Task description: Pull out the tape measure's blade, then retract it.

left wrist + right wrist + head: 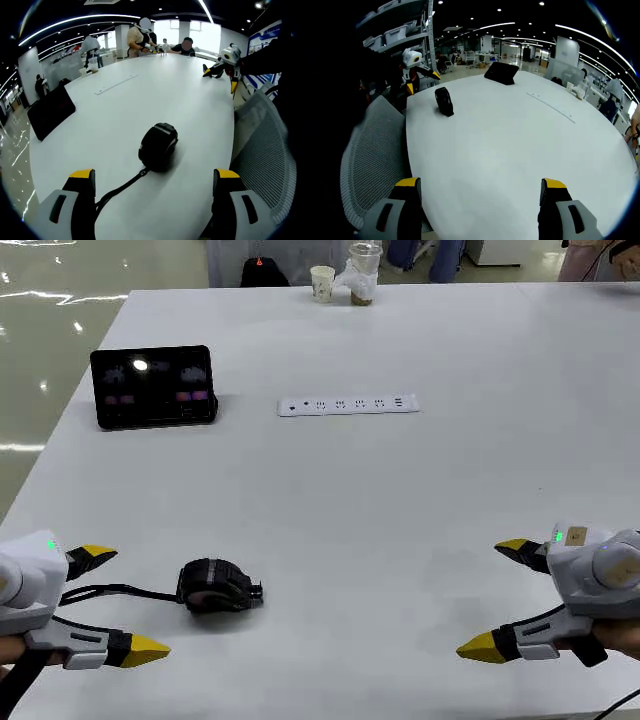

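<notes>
Nearest, the left gripper (128, 602) sits low at the table's front edge with its yellow-tipped jaws spread wide. The black tape measure (215, 586) lies on its side just ahead of them, untouched, and its wrist strap (110, 592) trails back between the jaws, a lineup that looks meant for closing on the case. The right gripper (488, 597) hangs well apart on the other side, equally wide and holding nothing, probably placed to take the blade's hook, which I cannot make out. No blade is drawn, so the pull is not yet begun. The white table (400, 500) is smooth and glossy, so the case may slide unless pinned. Further off lie a white power strip (348, 404), a dark tablet (153, 386) propped at the left, and cups (322, 283) at the far edge. Beyond is an open office with shelving (400, 35) and ceiling light strips.
</notes>
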Motion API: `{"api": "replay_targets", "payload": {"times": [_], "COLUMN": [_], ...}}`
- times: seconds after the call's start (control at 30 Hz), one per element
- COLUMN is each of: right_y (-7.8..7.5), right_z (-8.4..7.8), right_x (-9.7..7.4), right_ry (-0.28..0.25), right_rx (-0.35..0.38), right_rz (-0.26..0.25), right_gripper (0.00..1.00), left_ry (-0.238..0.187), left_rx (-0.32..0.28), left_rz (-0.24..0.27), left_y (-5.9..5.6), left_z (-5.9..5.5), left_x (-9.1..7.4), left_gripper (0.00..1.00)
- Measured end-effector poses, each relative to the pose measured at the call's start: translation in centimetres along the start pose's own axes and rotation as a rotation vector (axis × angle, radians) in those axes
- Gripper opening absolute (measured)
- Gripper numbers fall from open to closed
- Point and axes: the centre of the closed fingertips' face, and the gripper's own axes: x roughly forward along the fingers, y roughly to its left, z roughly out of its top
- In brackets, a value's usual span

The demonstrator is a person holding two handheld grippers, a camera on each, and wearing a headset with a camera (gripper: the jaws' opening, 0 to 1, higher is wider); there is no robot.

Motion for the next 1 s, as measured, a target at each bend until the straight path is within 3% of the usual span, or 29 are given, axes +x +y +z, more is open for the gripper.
{"api": "replay_targets", "payload": {"times": [0.27, 0.33, 0.47, 0.63, 0.73, 1.0], "right_y": [0.6, 0.9, 1.4, 1.4, 1.2, 1.5], "right_z": [1.2, 1.5, 2.1, 3.4, 4.1, 5.0], "right_x": [0.8, 1.3, 2.3, 3.2, 3.6, 5.3], "right_ry": [-0.035, -0.040, -0.037, -0.059, -0.071, -0.060], "right_rx": [-0.022, -0.002, -0.029, -0.004, -0.003, -0.024], "right_rz": [0.038, 0.052, 0.071, 0.078, 0.074, 0.091], "right_gripper": [0.99, 0.99, 0.99, 0.99, 0.99, 0.99], "left_ry": [0.020, 0.038, 0.083, 0.084, 0.093, 0.166], "left_rx": [0.072, 0.094, 0.137, 0.154, 0.197, 0.287], "left_rz": [-0.041, -0.066, -0.094, -0.112, -0.112, -0.135], "left_y": [-0.6, -0.8, -0.7, -0.7, -0.6, -0.8], "left_z": [0.5, 0.3, -0.1, 0.9, 1.3, 1.4], "left_x": [1.4, 2.1, 3.1, 3.7, 4.1, 4.9], "left_gripper": [0.94, 0.95, 0.95, 0.95, 0.97, 0.98]}}
